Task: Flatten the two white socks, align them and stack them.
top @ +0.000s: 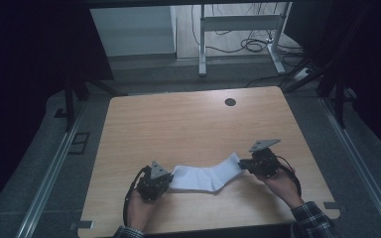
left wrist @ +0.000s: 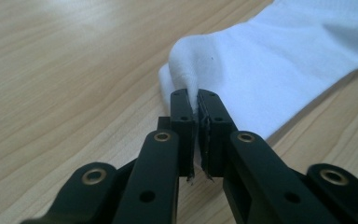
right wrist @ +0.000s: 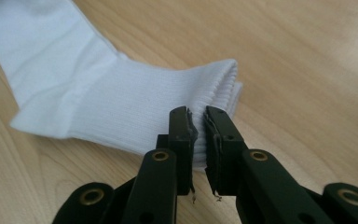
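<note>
Lying stretched across the near part of the wooden table [top: 188,124], a white sock [top: 206,177] spans the gap between the two grippers — its toe end toward the person's left, its ribbed cuff toward the right. From the high view it bends at the heel, so the cuff half angles up and away from the near edge while the foot half lies roughly level with that edge.

At the toe, the left gripper [left wrist: 196,100] has its black jaws pressed together on a pinched fold of the fabric; the cloth bunches into a small rounded ridge just above the tips, and the rest of the sock lies flat on the wood beyond. At the other end, the right gripper [right wrist: 198,116] clamps the ribbed cuff, its jaws closed on the edge of the doubled knit with a narrow slit between the pads where the fabric sits.

Both grippers sit low, near the tabletop, each held in a hand [top: 138,208] coming in from the near edge — the right forearm wears a plaid sleeve [top: 313,218]. A dark round hole [top: 230,102] marks the table's far side, well apart from the sock. Beyond the table stands a metal frame [top: 238,29] with loose cables [top: 253,44] on the floor.
</note>
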Demonstrator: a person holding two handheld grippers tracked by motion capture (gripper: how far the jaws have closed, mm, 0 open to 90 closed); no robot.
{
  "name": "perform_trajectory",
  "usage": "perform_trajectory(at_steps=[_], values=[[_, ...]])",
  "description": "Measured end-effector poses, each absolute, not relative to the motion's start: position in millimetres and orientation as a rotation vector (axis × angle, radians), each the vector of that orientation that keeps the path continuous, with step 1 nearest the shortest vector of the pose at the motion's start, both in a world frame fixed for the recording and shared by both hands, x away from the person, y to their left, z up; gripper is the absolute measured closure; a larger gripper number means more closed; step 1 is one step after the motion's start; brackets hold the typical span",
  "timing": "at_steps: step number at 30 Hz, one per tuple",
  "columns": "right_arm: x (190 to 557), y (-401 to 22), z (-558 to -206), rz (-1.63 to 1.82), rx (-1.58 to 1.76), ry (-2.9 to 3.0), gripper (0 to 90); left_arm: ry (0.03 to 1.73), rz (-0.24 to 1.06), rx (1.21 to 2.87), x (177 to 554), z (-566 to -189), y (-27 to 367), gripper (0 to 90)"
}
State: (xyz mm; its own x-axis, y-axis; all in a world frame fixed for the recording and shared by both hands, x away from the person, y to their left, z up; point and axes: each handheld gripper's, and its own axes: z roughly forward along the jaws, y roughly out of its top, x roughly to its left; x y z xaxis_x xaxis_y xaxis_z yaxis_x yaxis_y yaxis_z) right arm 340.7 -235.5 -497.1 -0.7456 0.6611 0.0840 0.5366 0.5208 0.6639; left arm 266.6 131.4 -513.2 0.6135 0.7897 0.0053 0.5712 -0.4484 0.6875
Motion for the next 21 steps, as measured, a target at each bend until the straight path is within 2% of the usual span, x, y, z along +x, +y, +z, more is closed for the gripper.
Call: perform_trajectory(at_steps=[2, 4, 6, 9, 13, 21], values=[[342, -234, -504, 0.988, 1.024, 2.596, 77.3, 1.083, 0.436, 2.197, 268, -518, 130, 83.8], [343, -234, -510, 0.943, 1.034, 2.604, 72.0, 1.100, 0.427, 2.201, 270, -522, 130, 78.5], [342, -234, -511, 0.918, 1.034, 2.609, 66.5, 1.109, 0.446, 2.186, 270, -520, 130, 70.2], [341, -236, -503, 0.947, 1.036, 2.557, 62.8, 1.112, 0.467, 2.137, 270, -513, 132, 57.2], [345, -232, -497, 0.983, 1.037, 2.522, 59.0, 1.124, 0.448, 2.127, 273, -515, 132, 54.0], [355, -225, -516, 0.924, 1.044, 2.553, 53.8, 1.191, 0.407, 2.150, 281, -529, 130, 50.8]])
